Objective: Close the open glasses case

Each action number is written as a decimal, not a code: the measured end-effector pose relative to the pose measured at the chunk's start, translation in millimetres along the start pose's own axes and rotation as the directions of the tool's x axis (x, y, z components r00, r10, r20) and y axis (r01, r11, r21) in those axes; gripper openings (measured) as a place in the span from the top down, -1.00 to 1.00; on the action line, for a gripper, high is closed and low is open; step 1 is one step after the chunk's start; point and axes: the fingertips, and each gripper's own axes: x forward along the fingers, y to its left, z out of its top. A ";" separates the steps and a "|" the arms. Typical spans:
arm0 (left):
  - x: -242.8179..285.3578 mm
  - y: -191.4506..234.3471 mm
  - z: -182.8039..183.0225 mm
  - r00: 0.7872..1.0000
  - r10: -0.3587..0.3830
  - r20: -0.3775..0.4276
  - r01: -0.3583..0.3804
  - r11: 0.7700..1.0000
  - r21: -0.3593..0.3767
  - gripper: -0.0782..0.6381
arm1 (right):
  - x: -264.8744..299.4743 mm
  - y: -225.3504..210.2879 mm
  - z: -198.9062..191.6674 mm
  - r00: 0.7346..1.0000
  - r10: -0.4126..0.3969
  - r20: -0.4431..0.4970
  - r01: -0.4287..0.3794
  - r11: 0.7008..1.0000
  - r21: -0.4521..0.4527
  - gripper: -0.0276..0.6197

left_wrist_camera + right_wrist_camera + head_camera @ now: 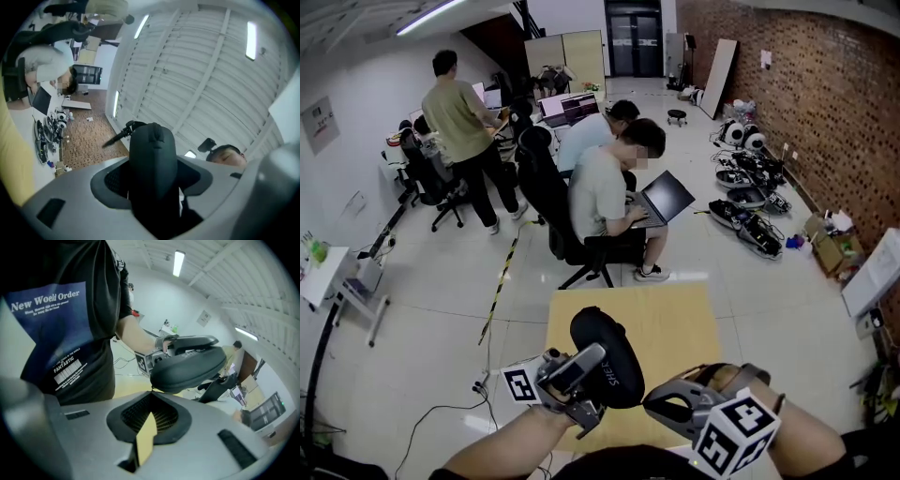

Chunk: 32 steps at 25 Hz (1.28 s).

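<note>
A black oval glasses case (606, 336) hangs in the air over the yellow table (675, 314), with my left gripper (592, 373) shut on it. In the left gripper view the case (153, 154) stands up between the jaws and points at the ceiling. Its two halves look laid together. My right gripper (652, 403) is shut at the lower right, just beside the case. In the right gripper view its tips (151, 392) sit right under the case (187, 367). A thin black tab reaches from the case down to them; I cannot tell whether it is pinched.
Beyond the table two people sit on office chairs (581, 244), one with a laptop (664, 197). Another person stands at a desk (464, 122). Robot gear (748, 202) lies along the brick wall. Cables (478, 384) run over the floor at left.
</note>
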 end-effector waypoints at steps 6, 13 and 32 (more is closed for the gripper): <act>-7.2 16.2 41.0 0.938 0.137 0.318 -0.138 0.990 -0.020 0.02 | 15.3 -28.0 1.9 0.967 -0.254 0.015 0.250 0.958 0.140 0.95; -27.3 31.6 56.7 0.846 0.229 0.482 -0.225 0.972 -0.067 0.02 | 30.8 -40.4 6.5 0.894 -0.447 0.014 0.432 0.871 0.233 0.95; -74.7 41.9 -6.1 0.888 0.414 -0.202 -0.342 0.886 0.314 0.02 | -15.9 -47.3 -58.3 0.799 -0.419 0.432 -0.048 0.670 0.741 0.64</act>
